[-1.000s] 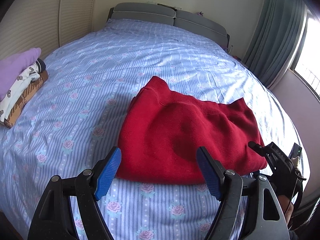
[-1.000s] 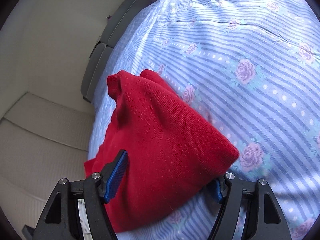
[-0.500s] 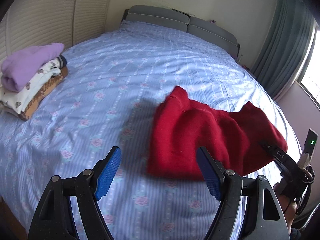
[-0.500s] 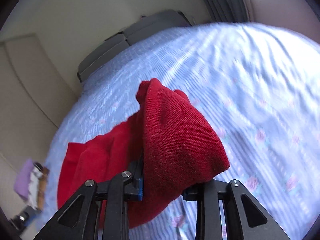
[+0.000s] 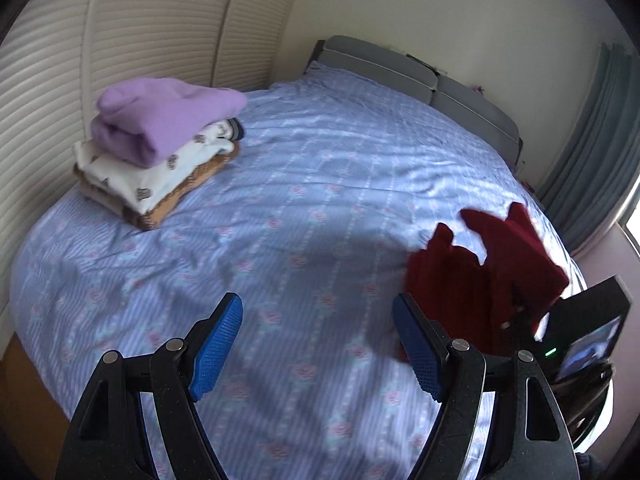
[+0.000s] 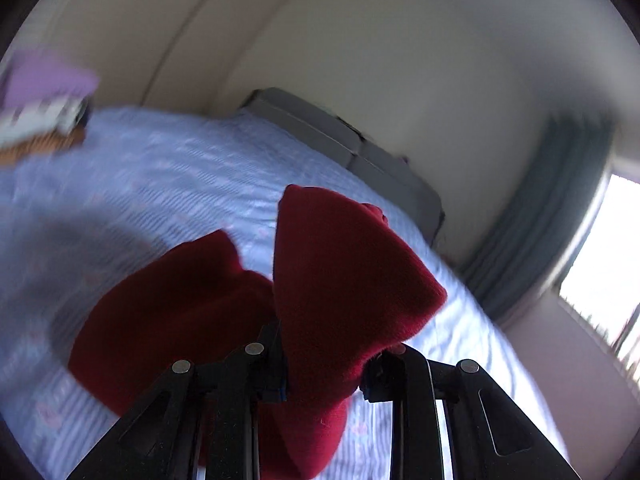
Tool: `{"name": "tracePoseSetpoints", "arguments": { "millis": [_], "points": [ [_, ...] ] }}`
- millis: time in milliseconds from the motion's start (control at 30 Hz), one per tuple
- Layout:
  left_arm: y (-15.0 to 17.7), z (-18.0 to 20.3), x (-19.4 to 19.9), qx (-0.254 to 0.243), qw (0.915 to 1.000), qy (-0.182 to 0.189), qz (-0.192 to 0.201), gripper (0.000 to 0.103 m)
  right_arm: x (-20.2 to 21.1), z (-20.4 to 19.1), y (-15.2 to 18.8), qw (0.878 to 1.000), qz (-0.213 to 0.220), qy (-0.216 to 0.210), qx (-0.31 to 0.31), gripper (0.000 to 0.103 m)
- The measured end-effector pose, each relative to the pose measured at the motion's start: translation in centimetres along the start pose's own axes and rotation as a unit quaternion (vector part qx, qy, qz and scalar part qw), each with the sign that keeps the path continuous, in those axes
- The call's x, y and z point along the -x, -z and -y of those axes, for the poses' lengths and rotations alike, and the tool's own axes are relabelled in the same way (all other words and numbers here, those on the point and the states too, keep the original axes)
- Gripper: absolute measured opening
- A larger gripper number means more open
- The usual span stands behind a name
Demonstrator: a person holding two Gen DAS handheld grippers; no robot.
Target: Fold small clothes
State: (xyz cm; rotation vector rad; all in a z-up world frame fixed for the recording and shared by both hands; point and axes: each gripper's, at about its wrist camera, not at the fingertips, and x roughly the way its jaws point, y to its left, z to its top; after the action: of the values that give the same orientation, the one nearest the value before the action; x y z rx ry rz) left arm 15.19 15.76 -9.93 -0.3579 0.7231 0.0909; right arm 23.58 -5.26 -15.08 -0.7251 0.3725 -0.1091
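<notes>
Right gripper [image 6: 324,364] is clamped tight on the red sweater [image 6: 352,276], which hangs bunched above the bed [image 5: 320,184] near its window-side edge. Left gripper [image 5: 318,344] gapes wide with nothing between its pads. Folded stack [image 5: 160,148] sits on the bed's far-left corner, grey headboard [image 5: 420,76] and curtain [image 5: 592,148] beyond.

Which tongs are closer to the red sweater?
The right tongs. They are clamped on the red sweater and hold it up off the bed. The left tongs are open and empty over the sheet, with the sweater off to their right.
</notes>
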Motion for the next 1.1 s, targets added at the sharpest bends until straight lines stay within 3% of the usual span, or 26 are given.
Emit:
{"name": "tracePoseSetpoints", "arguments": {
  "millis": [200,433,533,700,800,933,1100],
  "points": [
    [0.6,-3.3,0.4,0.017,0.9998,-0.011,-0.003,0.077,1.0,-8.5,0.0,0.984,0.011,0.019,0.175,0.026],
    [1.3,-6.0,0.0,0.034,0.9992,-0.015,-0.015,0.077,0.7,-13.5,2.3,0.962,-0.012,0.012,0.273,0.026],
    [1.5,-6.5,-0.2,0.038,0.9990,-0.013,-0.019,0.077,1.0,-15.1,3.7,0.950,-0.001,0.019,0.310,0.027],
    [1.4,-6.8,-0.2,0.042,0.9988,-0.009,-0.024,0.077,0.6,-14.6,3.0,0.954,-0.008,0.014,0.299,0.027],
    [0.9,-6.6,0.1,0.039,0.9990,-0.008,-0.020,0.077,1.4,-13.9,1.7,0.960,-0.002,0.023,0.280,0.038],
    [0.4,-5.8,0.4,0.035,0.9992,-0.003,-0.017,0.077,2.5,-11.1,0.6,0.973,-0.006,-0.005,0.229,0.048],
    [-0.2,-3.2,0.8,0.009,0.9998,0.009,-0.015,0.077,4.7,-7.6,0.3,0.986,-0.001,-0.035,0.163,0.050]
  ]
}}
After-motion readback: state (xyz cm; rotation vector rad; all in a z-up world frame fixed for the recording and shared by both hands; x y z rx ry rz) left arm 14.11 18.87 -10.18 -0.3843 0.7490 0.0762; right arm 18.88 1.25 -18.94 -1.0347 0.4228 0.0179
